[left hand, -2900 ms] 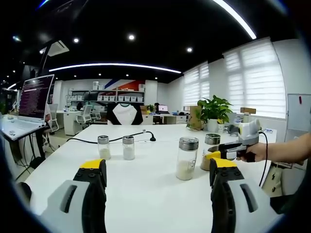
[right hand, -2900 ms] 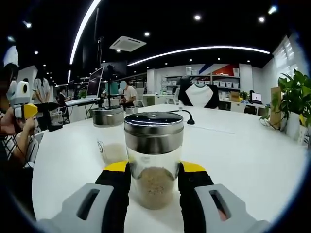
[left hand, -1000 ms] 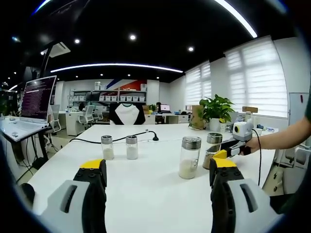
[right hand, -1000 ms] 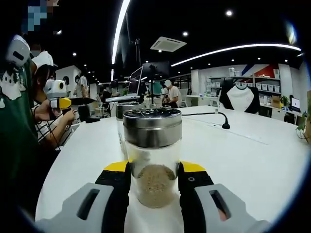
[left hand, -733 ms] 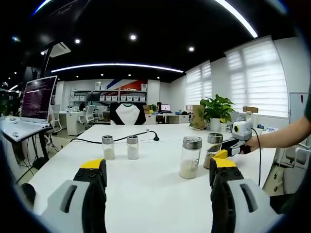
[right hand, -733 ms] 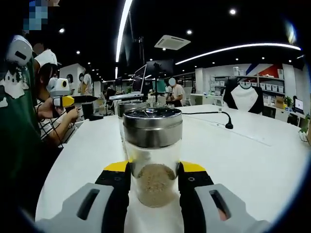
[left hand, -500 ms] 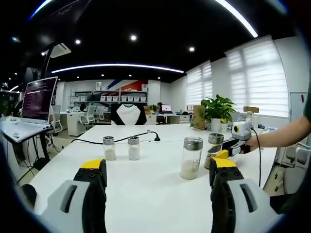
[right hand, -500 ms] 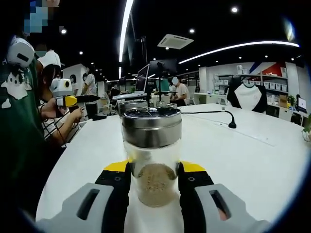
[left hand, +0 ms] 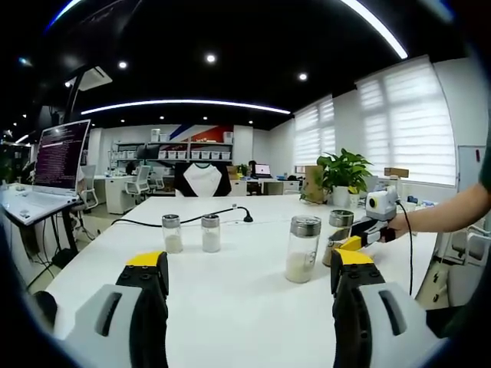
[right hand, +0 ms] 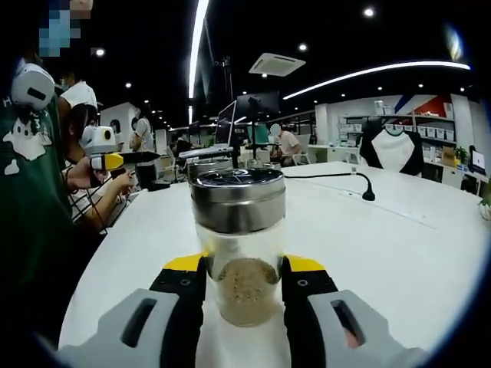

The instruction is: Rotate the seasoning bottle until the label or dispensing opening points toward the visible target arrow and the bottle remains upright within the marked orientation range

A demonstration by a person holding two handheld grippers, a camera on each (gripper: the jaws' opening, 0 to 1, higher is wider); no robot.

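Right tongs (right hand: 244, 285) clamped on upright clear glass seasoning bottle with steel lid (right hand: 240, 245), standing on white surface (right hand: 399, 253). Left tongs (left hand: 249, 284) spread, holding nothing.

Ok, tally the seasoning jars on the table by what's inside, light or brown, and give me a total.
Light contents: 3, namely two small jars and one tall jar
Brown contents: 1, the brown jar between the right claw jaws, upright on the table
Total: 4
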